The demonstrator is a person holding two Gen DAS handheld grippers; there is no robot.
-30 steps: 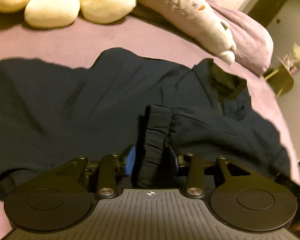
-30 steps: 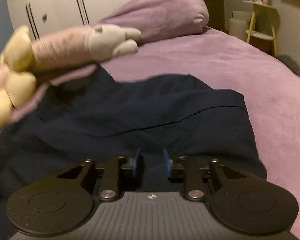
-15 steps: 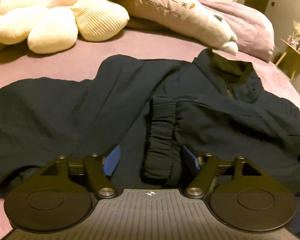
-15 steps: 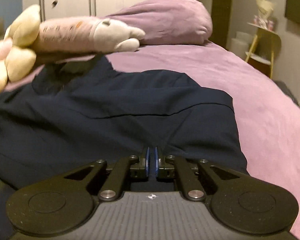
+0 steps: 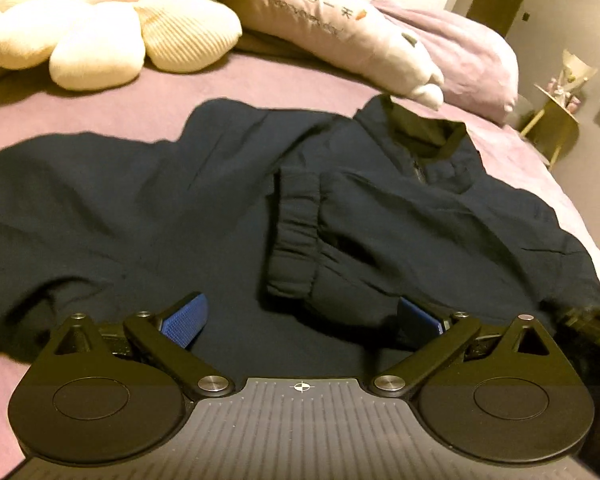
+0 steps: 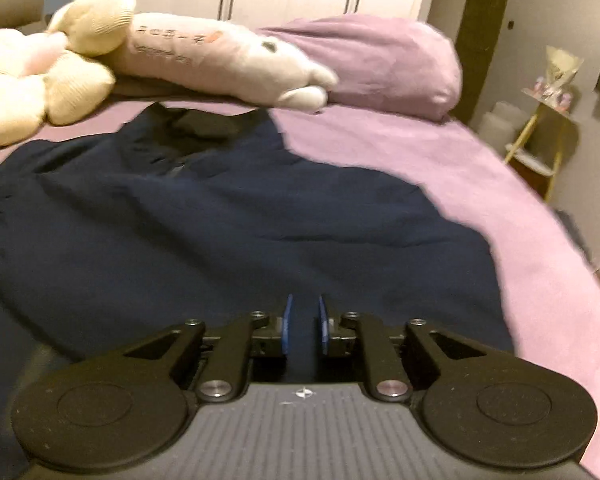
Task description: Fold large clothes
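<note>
Purple-sheeted bed (image 6: 440, 184) | dark navy zip jacket (image 5: 140, 208) spread flat mid-bed | elastic-cuffed sleeve (image 5: 296, 240) folded in at 12 o'clock; body folds left | left gripper (image 5: 300, 320) wide, empty | right gripper (image 6: 304, 328) narrow gap, over cloth, grip unclear

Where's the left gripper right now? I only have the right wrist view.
Observer: The left gripper is low over the dark jacket, jaws wide open, nothing between them.
Operator: Sleeve folded in?
Observer: Yes. One sleeve lies across the jacket body, and its elastic cuff sits just ahead of the open jaws.
Operator: Any contact with the sleeve?
Observer: The sleeve fabric partly covers the right-hand pad. I cannot tell whether they touch.
</note>
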